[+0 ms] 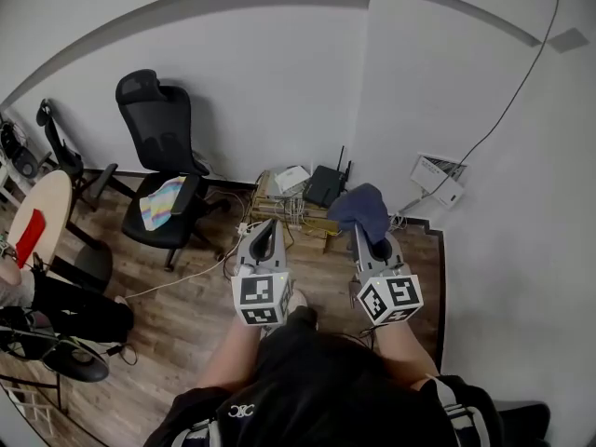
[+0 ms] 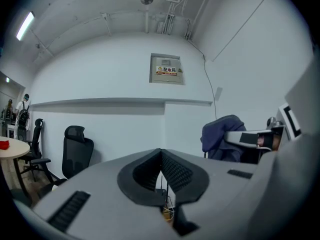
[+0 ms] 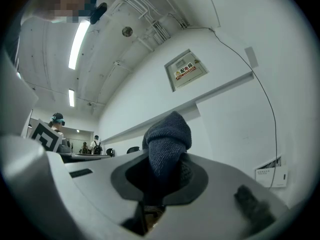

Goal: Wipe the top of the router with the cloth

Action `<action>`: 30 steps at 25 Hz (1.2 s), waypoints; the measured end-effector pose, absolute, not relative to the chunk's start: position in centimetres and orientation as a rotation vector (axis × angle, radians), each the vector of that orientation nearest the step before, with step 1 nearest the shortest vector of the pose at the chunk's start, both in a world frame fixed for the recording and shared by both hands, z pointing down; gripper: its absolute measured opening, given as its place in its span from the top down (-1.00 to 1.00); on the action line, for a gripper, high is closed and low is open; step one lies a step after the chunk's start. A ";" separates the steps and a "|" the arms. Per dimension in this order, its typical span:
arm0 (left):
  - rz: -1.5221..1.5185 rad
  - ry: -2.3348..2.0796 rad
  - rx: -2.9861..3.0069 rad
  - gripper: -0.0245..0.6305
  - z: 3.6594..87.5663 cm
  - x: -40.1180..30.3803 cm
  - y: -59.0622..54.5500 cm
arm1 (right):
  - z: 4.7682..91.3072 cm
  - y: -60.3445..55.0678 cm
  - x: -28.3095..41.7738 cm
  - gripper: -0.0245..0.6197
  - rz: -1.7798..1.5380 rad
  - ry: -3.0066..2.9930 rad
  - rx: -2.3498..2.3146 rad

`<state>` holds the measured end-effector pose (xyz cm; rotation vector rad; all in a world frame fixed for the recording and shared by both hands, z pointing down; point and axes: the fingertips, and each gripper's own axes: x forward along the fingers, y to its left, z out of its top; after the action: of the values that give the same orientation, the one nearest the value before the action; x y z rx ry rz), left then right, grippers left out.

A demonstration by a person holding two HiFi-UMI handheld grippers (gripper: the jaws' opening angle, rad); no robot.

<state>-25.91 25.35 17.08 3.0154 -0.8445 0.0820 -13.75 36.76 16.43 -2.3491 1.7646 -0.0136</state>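
Observation:
In the head view the black router [image 1: 325, 185], with two short antennas, sits low against the wall in the corner, beyond both grippers. My right gripper [image 1: 370, 237] is shut on a dark blue cloth [image 1: 362, 209], which bunches over its tips just in front of the router. In the right gripper view the cloth [image 3: 167, 144] stands up between the jaws of that gripper [image 3: 165, 170]. My left gripper [image 1: 265, 232] hangs beside it, shut and empty. In the left gripper view that gripper [image 2: 161, 171] has its pads pressed together, and the cloth [image 2: 224, 134] shows at right.
The router rests on a wooden crate [image 1: 287, 210] tangled with cables, beside a white device [image 1: 291, 177]. A black office chair [image 1: 160, 142] with a colourful cloth [image 1: 161, 203] stands left. A round table [image 1: 42, 214] and a seated person [image 1: 47, 310] are further left. A white box [image 1: 438, 180] is at right.

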 end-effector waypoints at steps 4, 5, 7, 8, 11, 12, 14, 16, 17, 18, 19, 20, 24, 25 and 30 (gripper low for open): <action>0.096 -0.834 2.987 0.91 17.6 -22.8 21.7 | 16.4 33.2 -10.9 0.74 -0.028 1.776 -2.360; 0.100 -0.834 2.977 0.92 17.6 -22.2 20.8 | 16.4 32.4 -10.3 0.74 -0.032 1.778 -2.359; 0.104 -0.829 2.958 0.91 17.5 -21.2 19.2 | 16.2 30.9 -9.1 0.74 -0.041 1.777 -2.360; 0.105 -0.828 2.953 0.91 17.4 -20.6 18.4 | 16.1 30.2 -8.5 0.74 -0.047 1.775 -2.362; 0.123 -0.830 2.942 0.92 17.5 -19.1 16.2 | 16.2 27.9 -6.6 0.74 -0.078 1.777 -2.363; 0.133 -0.830 2.935 0.91 17.7 -18.6 15.4 | 16.3 27.1 -6.2 0.74 -0.088 1.782 -2.361; 0.148 -0.824 2.922 0.91 18.1 -17.7 13.9 | 16.5 25.5 -5.3 0.74 -0.101 1.795 -2.358; 0.155 -0.817 2.922 0.92 18.1 -16.5 12.6 | 16.5 24.1 -4.3 0.74 -0.109 1.806 -2.358; 0.158 -0.816 2.926 0.91 18.1 -16.0 11.9 | 16.6 23.4 -3.7 0.74 -0.113 1.807 -2.360; 0.160 -0.815 2.930 0.91 18.1 -15.4 11.2 | 16.7 22.6 -3.1 0.74 -0.119 1.807 -2.360; 0.159 -0.816 2.931 0.91 18.2 -14.8 10.4 | 16.8 21.8 -2.4 0.74 -0.124 1.806 -2.360; 0.160 -0.817 2.931 0.91 18.2 -14.1 9.5 | 16.9 21.0 -1.8 0.74 -0.129 1.804 -2.360; 0.196 -0.813 2.940 0.91 18.9 -11.8 5.7 | 17.5 17.6 0.6 0.74 -0.149 1.788 -2.362; 0.201 -0.807 2.946 0.91 19.0 -11.3 4.8 | 17.7 16.7 1.3 0.74 -0.155 1.779 -2.364; 0.189 -0.786 2.973 0.91 18.6 -9.2 0.8 | 18.1 12.3 3.5 0.74 -0.171 1.754 -2.371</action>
<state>-9.17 0.83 18.57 2.9733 -0.7860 0.1886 3.48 12.32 18.08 -2.3707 1.7545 -0.1707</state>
